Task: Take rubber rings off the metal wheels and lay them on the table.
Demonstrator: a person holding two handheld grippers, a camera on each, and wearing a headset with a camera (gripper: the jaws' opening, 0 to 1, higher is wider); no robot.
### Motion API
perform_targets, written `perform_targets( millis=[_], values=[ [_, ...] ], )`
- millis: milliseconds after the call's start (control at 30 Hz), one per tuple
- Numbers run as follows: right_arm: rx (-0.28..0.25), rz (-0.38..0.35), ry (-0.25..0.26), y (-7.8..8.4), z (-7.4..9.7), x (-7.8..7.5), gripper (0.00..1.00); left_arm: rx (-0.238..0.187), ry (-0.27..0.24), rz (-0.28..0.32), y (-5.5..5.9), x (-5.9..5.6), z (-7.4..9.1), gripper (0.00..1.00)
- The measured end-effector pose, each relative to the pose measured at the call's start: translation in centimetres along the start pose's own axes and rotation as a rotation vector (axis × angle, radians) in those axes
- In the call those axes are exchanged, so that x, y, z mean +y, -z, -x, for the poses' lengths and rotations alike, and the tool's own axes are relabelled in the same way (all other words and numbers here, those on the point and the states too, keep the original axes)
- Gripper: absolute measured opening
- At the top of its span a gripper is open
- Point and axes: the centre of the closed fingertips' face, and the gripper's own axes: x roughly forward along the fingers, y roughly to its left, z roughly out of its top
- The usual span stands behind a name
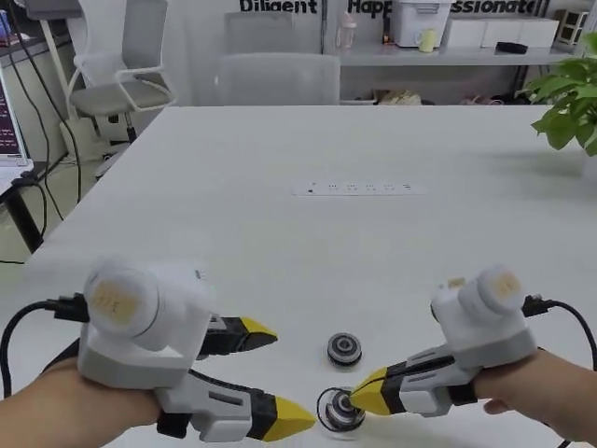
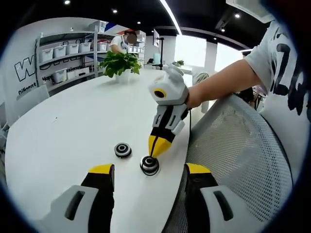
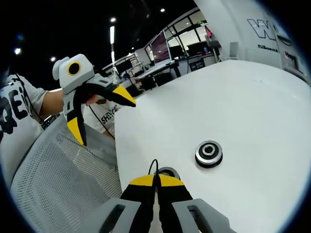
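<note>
Two small metal wheels lie near the table's front edge. The near wheel (image 1: 340, 411) (image 2: 149, 165) (image 3: 168, 172) has a thin black rubber ring (image 3: 154, 165) pulled partly loose around it. My right gripper (image 1: 367, 394) (image 3: 156, 180) is shut on that ring, its yellow tips touching the wheel. The far wheel (image 1: 344, 348) (image 2: 123, 150) (image 3: 209, 153) lies apart, ring seated. My left gripper (image 1: 277, 373) (image 2: 149, 171) hangs open just left of the near wheel, nothing between its jaws. It also appears in the right gripper view as the left gripper (image 3: 102, 116).
A white power strip (image 1: 359, 189) lies mid-table. A potted plant (image 1: 569, 103) stands at the far right edge. A mesh office chair (image 2: 233, 145) sits against the table's front edge; more chairs (image 1: 280, 79) stand beyond the far end.
</note>
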Motion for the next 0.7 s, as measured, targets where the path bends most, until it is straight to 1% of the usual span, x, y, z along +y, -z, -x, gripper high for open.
perform_targets(
  millis=[167,267,433,567,700],
  values=[
    [-0.005,0.01,-0.008,-0.5,-0.3,0.4,0.0,-0.008,-0.025,0.018,0.6,0.5,1.2,0.6],
    [-0.009,0.016,-0.003,-0.9,-0.5,0.4,0.0,-0.017,-0.036,0.036,0.9,0.8,1.9,0.62],
    [-0.019,0.02,-0.002,-1.5,-0.6,0.5,0.0,-0.013,-0.051,0.054,1.7,1.0,2.7,0.64],
    [-0.021,0.021,-0.006,-1.8,-1.2,0.7,0.0,-0.019,-0.063,0.069,2.0,1.1,3.2,0.65],
    [-0.013,0.033,-0.012,-2.1,-1.9,1.1,0.0,-0.02,-0.069,0.069,2.1,1.0,3.4,0.65]
  ],
)
